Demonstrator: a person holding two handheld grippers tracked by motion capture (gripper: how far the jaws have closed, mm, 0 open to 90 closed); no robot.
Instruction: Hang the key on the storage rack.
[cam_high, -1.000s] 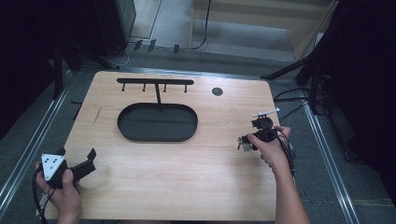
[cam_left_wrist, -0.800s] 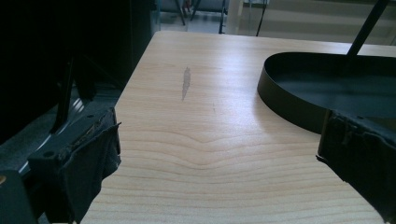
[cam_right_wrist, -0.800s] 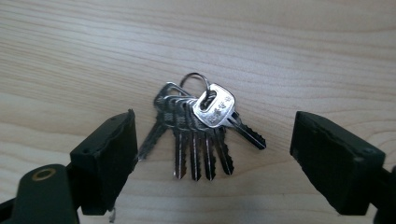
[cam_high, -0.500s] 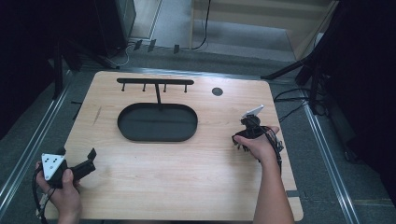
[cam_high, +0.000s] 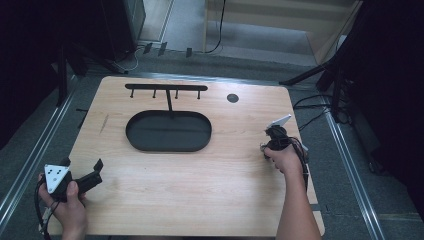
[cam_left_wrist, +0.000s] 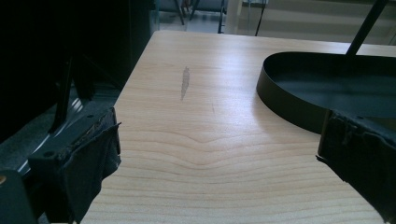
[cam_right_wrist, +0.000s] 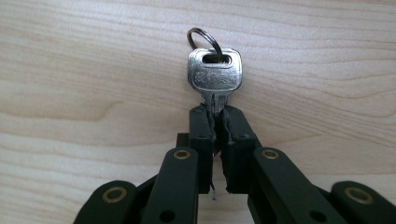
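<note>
The right gripper (cam_right_wrist: 217, 119) has just closed its jaws on the blade of the key (cam_right_wrist: 214, 77); its head and ring (cam_right_wrist: 204, 39) stick straight out beyond the tips, over the tabletop (cam_right_wrist: 84, 70), right of the tray (cam_high: 168, 131). The hook rack (cam_high: 166, 88) stands behind the tray. The left gripper (cam_left_wrist: 219, 154) is wide and empty
</note>
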